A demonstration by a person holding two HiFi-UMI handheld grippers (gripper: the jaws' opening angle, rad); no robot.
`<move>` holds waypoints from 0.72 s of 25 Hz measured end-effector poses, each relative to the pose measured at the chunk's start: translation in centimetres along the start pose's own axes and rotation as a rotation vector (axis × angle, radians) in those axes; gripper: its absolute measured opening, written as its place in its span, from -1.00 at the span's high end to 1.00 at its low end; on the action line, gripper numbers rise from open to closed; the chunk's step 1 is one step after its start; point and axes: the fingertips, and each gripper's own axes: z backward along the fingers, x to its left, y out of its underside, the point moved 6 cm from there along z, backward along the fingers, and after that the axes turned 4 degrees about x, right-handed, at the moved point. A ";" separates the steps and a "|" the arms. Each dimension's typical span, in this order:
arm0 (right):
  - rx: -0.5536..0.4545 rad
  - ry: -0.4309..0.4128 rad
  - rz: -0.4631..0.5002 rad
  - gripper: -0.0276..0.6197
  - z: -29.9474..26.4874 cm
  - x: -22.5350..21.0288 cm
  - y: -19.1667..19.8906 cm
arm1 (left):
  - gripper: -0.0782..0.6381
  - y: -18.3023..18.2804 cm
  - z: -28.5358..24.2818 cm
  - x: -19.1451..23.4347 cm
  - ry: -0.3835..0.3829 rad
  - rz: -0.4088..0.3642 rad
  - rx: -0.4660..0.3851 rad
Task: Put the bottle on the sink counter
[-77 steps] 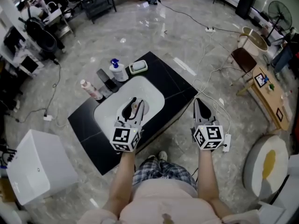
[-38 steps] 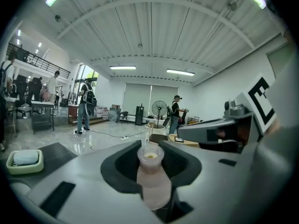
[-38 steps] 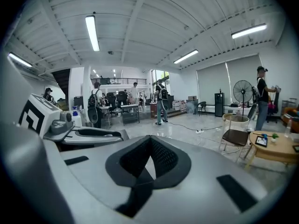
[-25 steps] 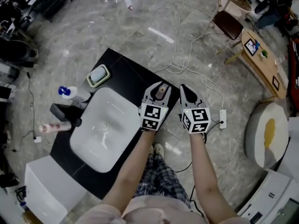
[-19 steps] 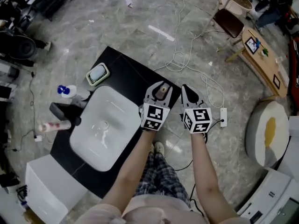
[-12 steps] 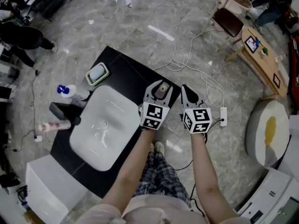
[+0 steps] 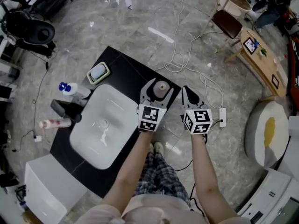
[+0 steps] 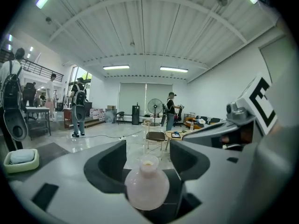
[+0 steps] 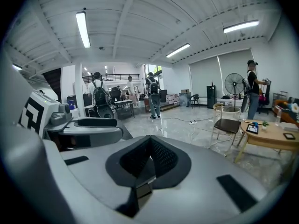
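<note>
A small pink round-bellied bottle (image 7: 161, 87) stands upright on the near right corner of the black sink counter (image 7: 124, 66). My left gripper (image 7: 160, 83) is around it with its jaws opening, and there is a gap on each side of the bottle. In the left gripper view the bottle (image 8: 147, 186) sits low between the spread jaws of the left gripper (image 8: 147, 149), touching neither pad. My right gripper (image 7: 187, 90) hovers just right of the counter corner over the floor. It is shut and holds nothing, with its pads meeting in the right gripper view (image 9: 149, 143).
The white basin (image 7: 105, 125) fills the counter's middle. A soap dish (image 7: 98, 73), a blue-capped bottle (image 7: 67, 88), a black faucet (image 7: 65, 111) and a pink tube (image 7: 53, 123) stand at the far side. Cables and a power strip (image 7: 223, 118) lie on the floor.
My left gripper's jaws have spread apart from the bottle they were closed on half a second ago. The bottle stays standing on the counter corner. The right gripper has not moved.
</note>
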 end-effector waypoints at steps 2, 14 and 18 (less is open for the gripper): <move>-0.006 0.008 -0.003 0.87 0.7 0.0 -0.4 | -0.01 -0.6 1.0 0.1 -0.017 0.024 -0.018; -0.086 0.032 0.006 0.87 9.7 2.7 -3.8 | 0.16 -5.2 13.6 2.1 -0.114 0.164 -0.104; -0.120 0.040 0.002 0.87 13.7 3.3 -4.7 | 0.43 -6.6 17.8 1.7 -0.129 0.176 -0.129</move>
